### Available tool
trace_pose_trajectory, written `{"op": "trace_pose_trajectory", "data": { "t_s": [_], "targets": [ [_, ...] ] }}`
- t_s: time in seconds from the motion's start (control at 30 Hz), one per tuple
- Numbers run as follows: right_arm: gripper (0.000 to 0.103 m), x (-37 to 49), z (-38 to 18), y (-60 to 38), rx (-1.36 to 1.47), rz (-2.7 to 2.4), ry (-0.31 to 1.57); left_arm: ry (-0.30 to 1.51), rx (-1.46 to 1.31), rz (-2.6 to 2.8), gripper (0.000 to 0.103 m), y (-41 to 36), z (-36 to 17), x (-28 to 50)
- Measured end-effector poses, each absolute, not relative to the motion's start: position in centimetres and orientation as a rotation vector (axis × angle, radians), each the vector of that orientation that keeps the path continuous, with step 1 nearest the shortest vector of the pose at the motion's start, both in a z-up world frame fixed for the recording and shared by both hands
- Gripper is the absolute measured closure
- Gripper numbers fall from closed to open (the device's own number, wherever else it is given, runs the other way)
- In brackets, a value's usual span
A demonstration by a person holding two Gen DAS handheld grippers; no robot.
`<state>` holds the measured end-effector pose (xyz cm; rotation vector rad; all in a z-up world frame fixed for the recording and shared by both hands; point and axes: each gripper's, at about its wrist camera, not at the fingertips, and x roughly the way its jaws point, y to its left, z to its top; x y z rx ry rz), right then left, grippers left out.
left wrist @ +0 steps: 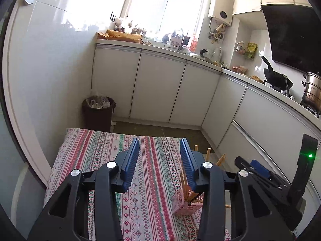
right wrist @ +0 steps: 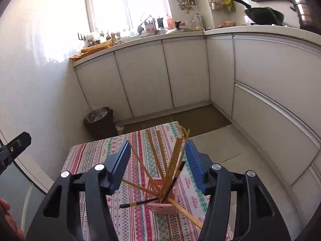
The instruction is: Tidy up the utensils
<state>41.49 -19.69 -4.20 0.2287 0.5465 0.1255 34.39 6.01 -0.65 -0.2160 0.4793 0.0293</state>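
A pink lattice holder [right wrist: 163, 206] stands on the patterned tablecloth [right wrist: 96, 156] with several wooden chopsticks [right wrist: 154, 156] fanning out of it, and dark-tipped ones [right wrist: 138, 203] among them. My right gripper [right wrist: 157, 153] is open and empty, raised above the holder with the chopsticks between its fingers' line of sight. In the left wrist view the holder [left wrist: 185, 205] sits at the right, partly behind my right finger. My left gripper [left wrist: 160, 153] is open and empty above the cloth [left wrist: 96, 152]. The other gripper's body [left wrist: 266, 182] shows to the right.
A dark waste bin [right wrist: 101, 123] stands on the floor by the left wall beyond the table. White kitchen cabinets [right wrist: 180, 74] run along the back and right, with a cluttered counter, a wok [right wrist: 264, 16] and a steel pot [left wrist: 312, 89].
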Motion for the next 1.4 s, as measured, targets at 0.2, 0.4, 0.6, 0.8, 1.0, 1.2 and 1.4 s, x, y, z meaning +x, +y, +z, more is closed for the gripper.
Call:
{"op": "trace_pose_trajectory", "data": {
  "t_s": [0.2,0.4,0.6,0.8,1.0,1.2,1.4],
  "targets": [
    [0.021,36.6,-1.4,-21.9,0.234,0.018,0.491,0.459,-0.200,0.071,0.035,5.3,1.0,31.1],
    [0.007,30.5,1.8,-23.3,0.258,-0.014,0.468,0.445,-0.163,0.083,0.016,3.0,3.1,26.5],
    [0.007,24.5,4.0,-23.9,0.220,-0.084,0.468,0.429,-0.093,0.098,0.007,0.4,5.4,20.7],
    [0.006,18.2,5.0,-25.3,0.258,-0.123,0.467,0.428,-0.082,0.087,0.007,-1.1,6.9,14.7],
    [0.007,12.8,6.0,-25.2,0.228,-0.133,0.487,0.429,-0.093,0.115,0.007,-1.4,7.8,9.9],
    [0.007,7.7,7.3,-25.4,0.238,-0.164,0.447,0.399,-0.105,0.135,0.007,-1.2,9.1,6.1],
    [0.007,4.7,8.7,-25.2,0.238,-0.141,0.424,0.378,-0.084,0.129,0.007,-1.7,10.1,4.0]
  ]
}}
